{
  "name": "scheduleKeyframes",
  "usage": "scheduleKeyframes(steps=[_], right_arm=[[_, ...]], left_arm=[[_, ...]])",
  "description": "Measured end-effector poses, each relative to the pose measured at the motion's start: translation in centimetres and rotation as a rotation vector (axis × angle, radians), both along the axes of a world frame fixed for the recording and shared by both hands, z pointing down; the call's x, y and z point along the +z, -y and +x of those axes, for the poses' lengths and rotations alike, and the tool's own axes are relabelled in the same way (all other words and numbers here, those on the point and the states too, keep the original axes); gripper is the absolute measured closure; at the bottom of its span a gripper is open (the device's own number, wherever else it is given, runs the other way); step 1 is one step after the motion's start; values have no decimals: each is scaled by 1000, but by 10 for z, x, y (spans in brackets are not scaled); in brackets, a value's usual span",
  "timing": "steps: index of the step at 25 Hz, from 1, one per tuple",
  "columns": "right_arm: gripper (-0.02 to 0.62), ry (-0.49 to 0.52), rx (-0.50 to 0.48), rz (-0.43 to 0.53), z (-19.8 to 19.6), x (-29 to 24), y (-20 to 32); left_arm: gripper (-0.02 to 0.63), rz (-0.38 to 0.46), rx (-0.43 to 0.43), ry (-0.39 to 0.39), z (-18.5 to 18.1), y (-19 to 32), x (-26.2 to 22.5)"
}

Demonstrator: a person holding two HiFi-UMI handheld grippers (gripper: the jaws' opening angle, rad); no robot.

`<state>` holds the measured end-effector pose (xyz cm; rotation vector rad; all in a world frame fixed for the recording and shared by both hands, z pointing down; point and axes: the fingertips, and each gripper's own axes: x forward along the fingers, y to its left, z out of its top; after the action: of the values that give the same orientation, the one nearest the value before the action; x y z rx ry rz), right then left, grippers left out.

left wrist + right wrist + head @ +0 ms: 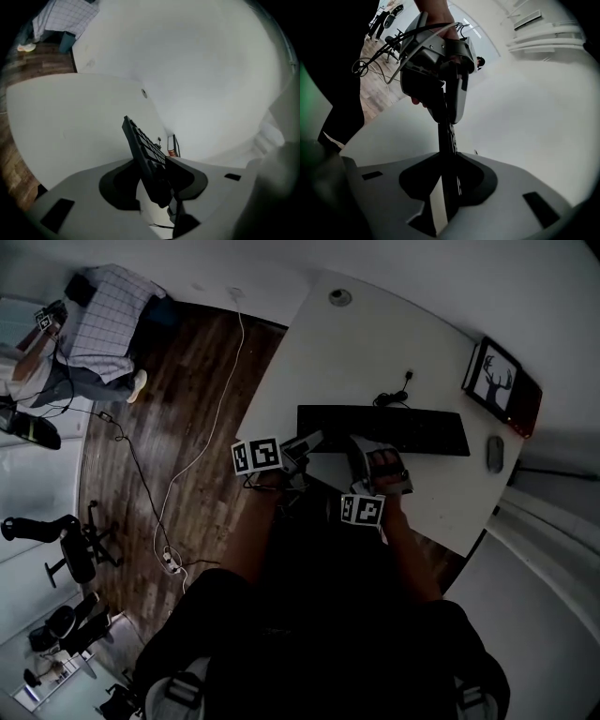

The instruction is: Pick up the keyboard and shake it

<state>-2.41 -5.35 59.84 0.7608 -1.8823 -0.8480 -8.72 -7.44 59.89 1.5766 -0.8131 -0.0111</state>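
A long black keyboard [384, 430] lies across the white table [356, 352] in the head view. My left gripper [305, 448] holds its left end and my right gripper [375, 463] holds its near edge around the middle. In the left gripper view the keyboard [143, 145] runs slantwise between the jaws of the left gripper [152, 180], keys facing right. In the right gripper view the keyboard [447, 140] stands edge-on between the pads of the right gripper [447, 183], and beyond it the left gripper [446, 110] clamps the far end.
A framed deer picture [500, 382] and a grey mouse [495, 454] sit at the table's right end. The keyboard's cable [394, 395] coils behind it, and a round grommet [340, 297] lies farther back. Wood floor with cables [169, 484] and a seated person [103, 324] are to the left.
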Motion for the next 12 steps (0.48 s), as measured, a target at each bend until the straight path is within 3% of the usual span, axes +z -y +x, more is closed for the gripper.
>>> scheduleKeyframes(steps=[3, 5, 8, 12], right_arm=[[450, 48, -23, -60, 1, 1, -3], [395, 139, -34, -139, -1, -3, -9], [371, 329, 10, -264, 4, -23, -10], [371, 657, 109, -522, 23, -60, -2]], left_arm=[[461, 111, 78, 93, 5, 5, -11], [476, 190, 141, 159, 6, 11, -22], [483, 273, 185, 195, 9, 24, -41], [479, 373, 245, 239, 12, 33, -67]])
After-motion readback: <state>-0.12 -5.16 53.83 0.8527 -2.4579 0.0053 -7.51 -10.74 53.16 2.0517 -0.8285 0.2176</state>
